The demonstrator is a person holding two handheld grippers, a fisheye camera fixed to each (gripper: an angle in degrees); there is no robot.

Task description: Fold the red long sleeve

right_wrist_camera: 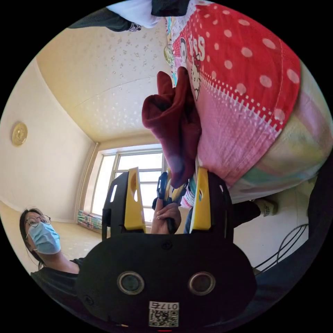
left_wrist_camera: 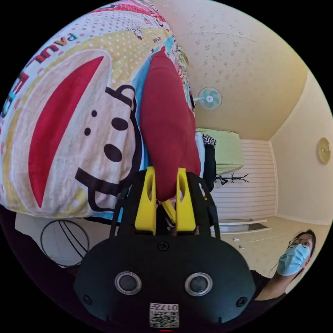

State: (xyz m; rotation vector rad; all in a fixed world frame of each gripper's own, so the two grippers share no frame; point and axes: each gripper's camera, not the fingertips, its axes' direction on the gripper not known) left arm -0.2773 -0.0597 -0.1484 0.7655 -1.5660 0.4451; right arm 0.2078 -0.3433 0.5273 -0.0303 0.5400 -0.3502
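The red long sleeve's (left_wrist_camera: 166,125) lower end is disappearing between the left gripper's yellow fingers (left_wrist_camera: 147,204), so the grip itself is staying hidden. In the right gripper view, the right gripper's body (right_wrist_camera: 166,274) is covering the person's torso (right_wrist_camera: 55,277).

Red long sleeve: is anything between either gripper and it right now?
Nothing visible. In the left gripper view the red long sleeve runs down between the left gripper jaws. In the right gripper view its bunched end hangs between the open right gripper jaws, beside the patterned blanket.
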